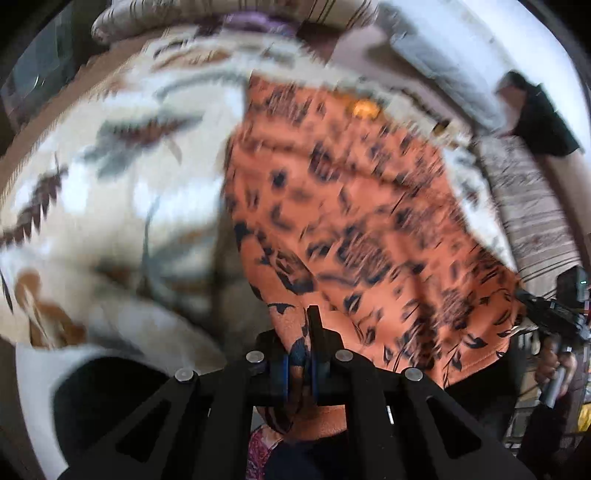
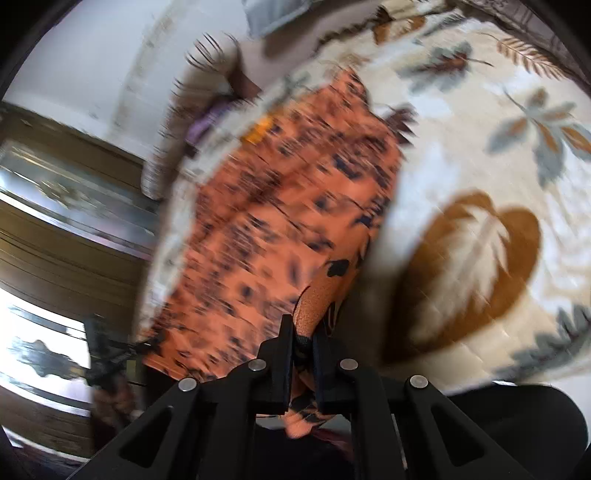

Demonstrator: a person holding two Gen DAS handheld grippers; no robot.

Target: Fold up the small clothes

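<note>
Closest to us, our left gripper (image 1: 308,345) is clenched on a corner of the orange garment (image 1: 351,206), cloth bunched between its blue-lined fingers (image 1: 282,373). Our right gripper (image 2: 303,354) is likewise pinching another edge of the same garment (image 2: 273,221), a fold of orange fabric squeezed tight between its black fingers (image 2: 282,363). From both grips the garment, orange with dark leaf-like marks, stretches away from us, spread over the cream bedspread (image 2: 480,236) with brown and grey leaf prints. In the left view the right gripper's body (image 1: 554,314) shows at the garment's far corner, with the hand (image 1: 554,369) on its handle. Everything is streaked with motion blur. Beyond the garment, pillows (image 1: 192,14) lie at the head of the bed, and in the right view a wooden cabinet (image 2: 66,221) stands off to the side.
</note>
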